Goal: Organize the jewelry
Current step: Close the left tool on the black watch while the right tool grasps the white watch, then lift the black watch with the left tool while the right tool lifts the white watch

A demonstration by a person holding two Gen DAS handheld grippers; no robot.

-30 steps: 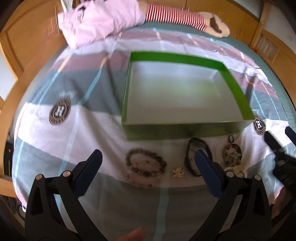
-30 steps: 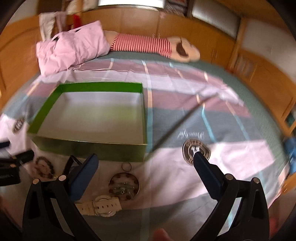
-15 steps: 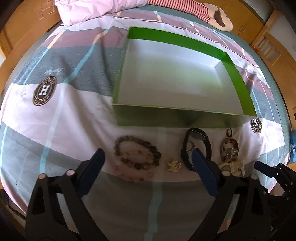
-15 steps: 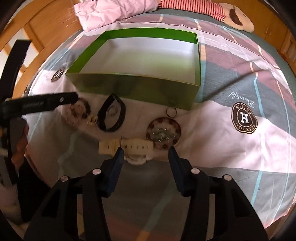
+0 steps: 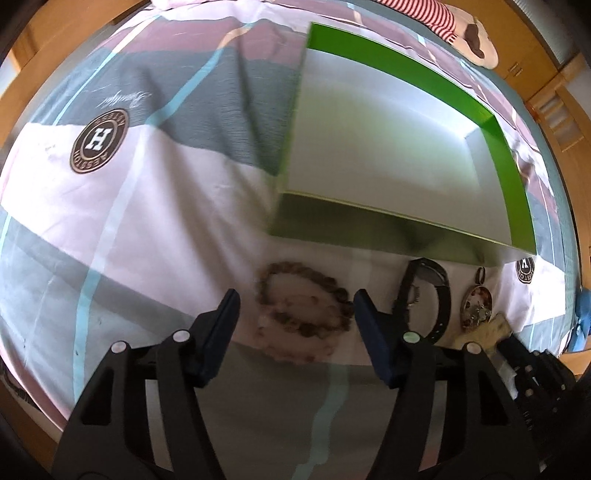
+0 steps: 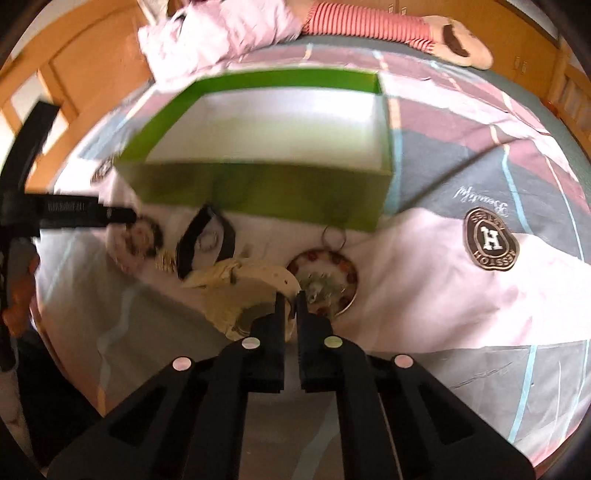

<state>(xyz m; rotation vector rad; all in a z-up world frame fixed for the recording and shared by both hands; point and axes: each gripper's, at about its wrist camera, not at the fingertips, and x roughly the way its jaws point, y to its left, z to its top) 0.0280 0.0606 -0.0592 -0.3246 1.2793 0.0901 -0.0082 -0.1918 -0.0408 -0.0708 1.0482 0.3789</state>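
Observation:
On the bedsheet, two beaded bracelets [image 5: 303, 314] lie between the fingers of my left gripper [image 5: 294, 308]. Its jaws are closing and the pads stand just apart from the beads. One of its fingers [image 6: 92, 216] shows at the left of the right wrist view. My right gripper [image 6: 290, 297] is shut on the strap of a cream watch [image 6: 240, 284], which looks bunched up. A black watch [image 5: 439, 295] and a round pendant [image 6: 332, 273] lie beside it. A small gold brooch [image 6: 166, 262] rests by the bracelets. The open green box [image 5: 369, 229] stands just beyond the jewelry.
The patterned sheet carries round H logos [image 6: 491, 238]. A pink pillow [image 6: 221, 33] and a striped plush toy [image 6: 369, 26] lie at the head of the bed. Wooden cabinets [image 5: 554, 96] surround it.
Both grippers came down towards the jewelry. The right jaws went from wide open to shut on the cream watch. The left jaws narrowed around the bracelets.

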